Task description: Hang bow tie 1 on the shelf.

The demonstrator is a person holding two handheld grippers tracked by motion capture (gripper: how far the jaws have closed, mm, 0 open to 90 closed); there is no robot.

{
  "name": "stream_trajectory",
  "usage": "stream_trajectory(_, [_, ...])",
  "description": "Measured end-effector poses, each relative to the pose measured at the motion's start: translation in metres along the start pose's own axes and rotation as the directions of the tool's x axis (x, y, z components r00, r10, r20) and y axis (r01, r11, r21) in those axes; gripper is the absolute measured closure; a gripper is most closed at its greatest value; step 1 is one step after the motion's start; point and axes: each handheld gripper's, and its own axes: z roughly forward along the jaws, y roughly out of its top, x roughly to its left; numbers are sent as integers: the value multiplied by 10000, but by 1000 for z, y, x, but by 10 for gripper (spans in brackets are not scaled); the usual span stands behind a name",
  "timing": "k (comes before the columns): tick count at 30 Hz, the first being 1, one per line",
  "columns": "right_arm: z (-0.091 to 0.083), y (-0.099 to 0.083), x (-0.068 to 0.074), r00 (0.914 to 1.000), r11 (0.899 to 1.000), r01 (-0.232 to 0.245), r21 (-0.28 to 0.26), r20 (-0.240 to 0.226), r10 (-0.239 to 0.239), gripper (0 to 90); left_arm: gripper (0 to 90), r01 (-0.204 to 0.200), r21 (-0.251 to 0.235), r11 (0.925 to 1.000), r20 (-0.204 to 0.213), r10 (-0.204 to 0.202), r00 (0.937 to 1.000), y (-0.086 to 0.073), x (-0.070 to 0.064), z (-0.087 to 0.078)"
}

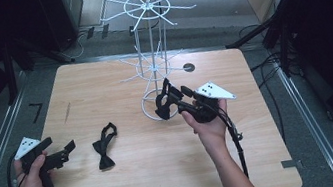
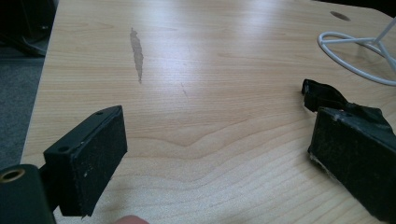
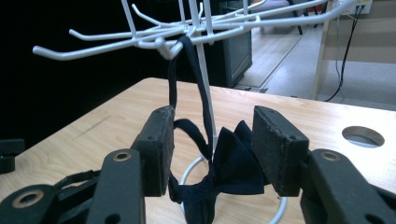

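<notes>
Dark fabric bow tie [image 3: 233, 168] hangs by its strap off white wire rack [image 3: 196, 32] hook, long axis vertical, between R gripper [image 3: 212, 149] fingers, spread wide, not gripping; L gripper [image 2: 219, 158] fingers wide, empty, near 2nd bow tie [image 1: 105, 148] on desk [image 1: 156, 171].

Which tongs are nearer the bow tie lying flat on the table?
Left. The left tongs sit just beside the flat bow tie, open. The right tongs are farther off at the white rack, open around a second hanging bow tie.

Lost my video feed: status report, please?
Right gripper open around dark bow tie hanging on white wire rack. Left gripper open, idle. Second bow tie on table.
</notes>
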Motion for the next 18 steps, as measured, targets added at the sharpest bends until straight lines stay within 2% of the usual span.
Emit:
stream_trajectory(7, [-6, -6, 3, 10000, 10000, -51, 70, -66, 51, 477, 42, -12, 22, 10000, 36, 12, 10000, 0, 0, 0])
stream_trajectory(17, [-9, -23, 15, 9994, 9996, -103, 255, -333, 112, 473, 42, 21, 21, 10000, 46, -21, 10000, 0, 0, 0])
stream_trajectory(18, [-8, -26, 18, 9992, 9992, -15, 394, -389, 31, 472, 42, 5, 8, 10000, 44, -5, 10000, 0, 0, 0])
